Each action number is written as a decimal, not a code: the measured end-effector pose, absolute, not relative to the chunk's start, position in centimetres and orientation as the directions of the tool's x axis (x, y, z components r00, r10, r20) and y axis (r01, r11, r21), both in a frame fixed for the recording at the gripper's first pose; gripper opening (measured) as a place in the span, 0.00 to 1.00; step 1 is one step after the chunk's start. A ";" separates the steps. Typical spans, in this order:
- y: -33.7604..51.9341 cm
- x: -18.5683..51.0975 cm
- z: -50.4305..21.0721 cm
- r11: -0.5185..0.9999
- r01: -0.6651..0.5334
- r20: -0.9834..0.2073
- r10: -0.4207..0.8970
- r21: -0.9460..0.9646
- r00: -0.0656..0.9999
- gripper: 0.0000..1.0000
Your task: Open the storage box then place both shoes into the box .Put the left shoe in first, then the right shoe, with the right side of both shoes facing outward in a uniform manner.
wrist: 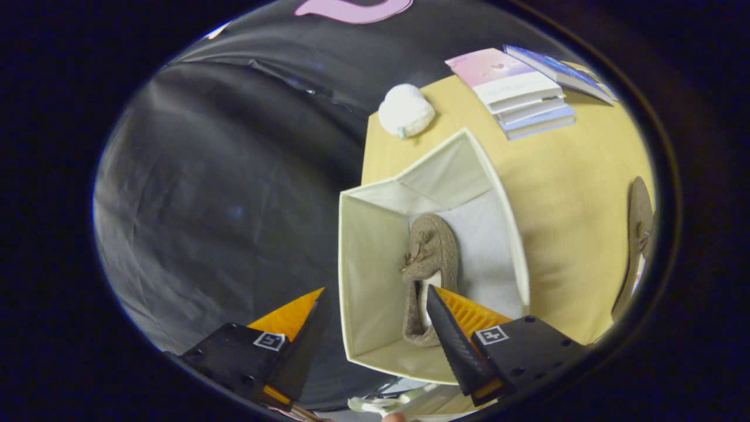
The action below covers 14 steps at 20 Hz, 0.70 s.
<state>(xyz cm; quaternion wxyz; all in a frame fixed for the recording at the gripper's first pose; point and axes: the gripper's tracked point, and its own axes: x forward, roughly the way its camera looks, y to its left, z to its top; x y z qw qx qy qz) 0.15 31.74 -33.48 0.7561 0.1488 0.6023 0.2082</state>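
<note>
- Gripper point(375, 319): the jaws stand wide apart and hold nothing. One finger lies over the dark booth cloth to the left of the box; the other lies over the near right part of the box opening, just beside the heel of the shoe inside.
- Storage box point(375, 258): open, cream fabric walls, standing on the yellow surface point(568, 193) at its left edge. The opening faces the camera (interior floor pale grey).
- First shoe point(430, 264): a brown fuzzy slipper with a small bow on the toe, resting inside the box against the left wall, toe toward the far end, heel near the fingers.
- Second shoe point(638, 234): same brown type, lying on the surface well to the right of the box, outside it.
- White knitted item point(405, 110): on the surface beyond the box, near the far left corner.
- Stack of books point(518, 94): on the far part of the surface, to the right of the white item, apart from the box.
</note>
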 end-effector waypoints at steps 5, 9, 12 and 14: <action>24.5 2.7 -28.6 0.881 -0.154 -0.830 0.474 0.448 0.294 1.00; 15.9 4.4 -26.3 0.930 -0.142 -0.854 0.368 0.340 0.368 1.00; 9.4 5.5 -26.1 0.963 -0.109 -0.880 0.270 0.247 0.392 1.00; 5.9 5.6 -26.7 0.975 -0.080 -0.894 0.221 0.206 0.389 1.00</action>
